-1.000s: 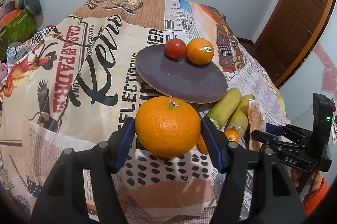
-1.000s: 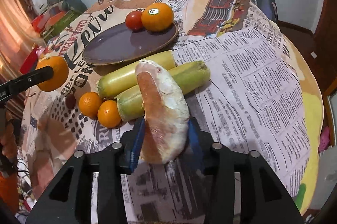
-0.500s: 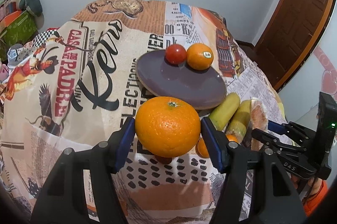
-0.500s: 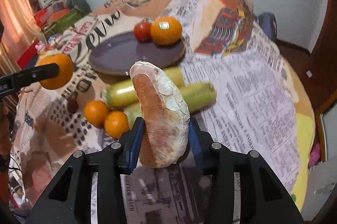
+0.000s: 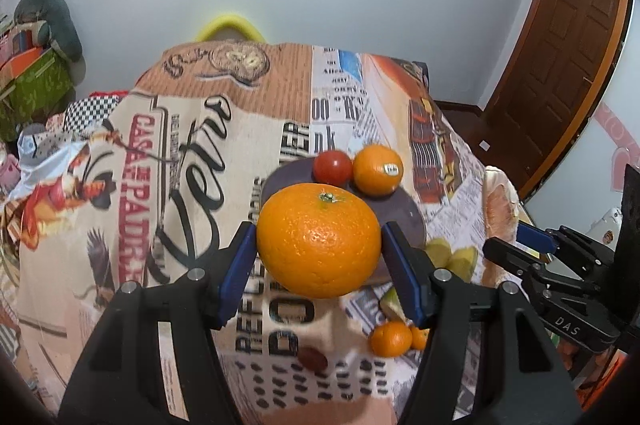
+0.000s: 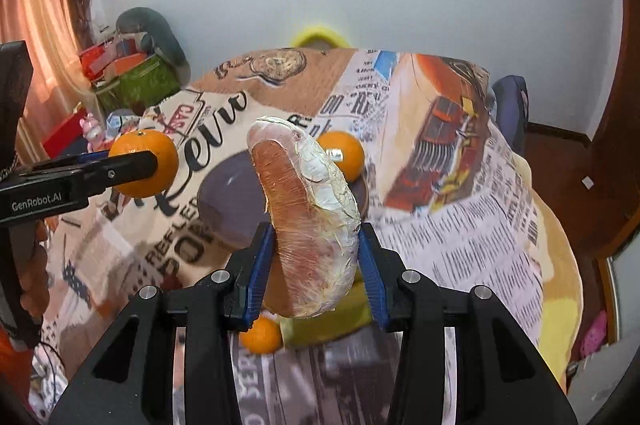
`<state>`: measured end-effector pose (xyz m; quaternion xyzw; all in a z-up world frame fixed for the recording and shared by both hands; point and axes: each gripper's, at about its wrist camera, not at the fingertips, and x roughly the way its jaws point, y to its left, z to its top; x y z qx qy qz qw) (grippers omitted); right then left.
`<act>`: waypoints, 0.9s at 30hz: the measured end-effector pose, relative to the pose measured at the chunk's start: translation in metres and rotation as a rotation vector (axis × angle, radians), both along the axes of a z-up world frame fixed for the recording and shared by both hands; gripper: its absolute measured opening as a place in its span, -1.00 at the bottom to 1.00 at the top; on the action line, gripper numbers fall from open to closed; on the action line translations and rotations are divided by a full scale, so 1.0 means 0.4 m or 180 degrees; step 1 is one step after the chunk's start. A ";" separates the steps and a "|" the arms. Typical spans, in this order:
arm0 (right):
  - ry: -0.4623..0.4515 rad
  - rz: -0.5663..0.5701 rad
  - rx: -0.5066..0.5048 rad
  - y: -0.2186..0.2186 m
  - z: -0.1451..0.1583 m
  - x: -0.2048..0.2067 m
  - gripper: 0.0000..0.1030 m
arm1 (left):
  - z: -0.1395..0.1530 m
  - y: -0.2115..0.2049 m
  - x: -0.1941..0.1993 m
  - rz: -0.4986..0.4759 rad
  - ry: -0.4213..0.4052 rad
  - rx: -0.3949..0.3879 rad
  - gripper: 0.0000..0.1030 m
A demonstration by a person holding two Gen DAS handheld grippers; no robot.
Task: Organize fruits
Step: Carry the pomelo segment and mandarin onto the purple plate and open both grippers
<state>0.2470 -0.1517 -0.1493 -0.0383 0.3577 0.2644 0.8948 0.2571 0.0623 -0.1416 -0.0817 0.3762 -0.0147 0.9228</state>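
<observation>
L gripper pinches big orange, R gripper pinches wrapped pomelo wedge, both above plate.

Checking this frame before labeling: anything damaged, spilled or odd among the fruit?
Nothing spilled. One odd item: the right gripper holds a peeled pomelo wedge, pink flesh exposed under torn white pith, while the other fruit is whole. The left gripper holds an intact large orange above the purple plate.

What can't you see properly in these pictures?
- Purple plate: left wrist view, mostly hidden behind the held orange.
- Tomato: right wrist view, hidden behind the pomelo wedge.
- Yellow-green fruits: left wrist view, cut off by the left gripper; kind unclear.
- Sticker on the far orange: too small to read.
</observation>
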 end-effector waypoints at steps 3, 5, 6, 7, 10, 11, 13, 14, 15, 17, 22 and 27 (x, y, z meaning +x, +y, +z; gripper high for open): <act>0.0005 -0.0006 0.0023 0.017 -0.005 0.039 -0.25 | -0.001 0.004 0.036 -0.0008 -0.0020 0.0013 0.23; 0.0034 0.0001 0.0045 0.030 -0.012 0.069 -0.25 | -0.008 0.006 0.057 -0.0010 -0.0014 0.0015 0.23; 0.0041 0.0003 0.0050 0.033 -0.014 0.075 -0.25 | -0.015 0.009 0.073 -0.0012 0.0000 0.0017 0.23; 0.0050 0.0008 0.0051 0.040 -0.018 0.087 -0.25 | -0.020 0.010 0.083 -0.0013 0.0010 0.0018 0.23; 0.0093 0.0044 0.0024 0.059 -0.036 0.122 -0.25 | -0.046 0.014 0.119 -0.0017 0.0073 0.0023 0.23; 0.0113 0.0058 0.0003 0.066 -0.044 0.133 -0.25 | -0.056 0.017 0.129 -0.0023 0.0096 0.0016 0.23; 0.0138 0.0083 -0.0039 0.080 -0.058 0.150 -0.24 | -0.079 0.021 0.154 -0.0042 0.0158 -0.0002 0.23; 0.0168 0.0110 -0.0058 0.089 -0.068 0.161 -0.24 | -0.088 0.022 0.164 -0.0045 0.0184 -0.0007 0.23; 0.0188 0.0131 -0.0062 0.091 -0.073 0.166 -0.24 | -0.102 0.023 0.177 -0.0050 0.0218 -0.0011 0.23; 0.0241 0.0183 -0.0086 0.104 -0.087 0.179 -0.24 | -0.120 0.024 0.193 -0.0064 0.0269 -0.0013 0.23; 0.0353 0.0328 -0.0237 0.133 -0.123 0.193 -0.24 | -0.165 0.025 0.226 -0.0063 0.0385 -0.0003 0.23; 0.0417 0.0381 -0.0295 0.143 -0.139 0.203 -0.24 | -0.192 0.023 0.238 -0.0070 0.0451 -0.0004 0.23</act>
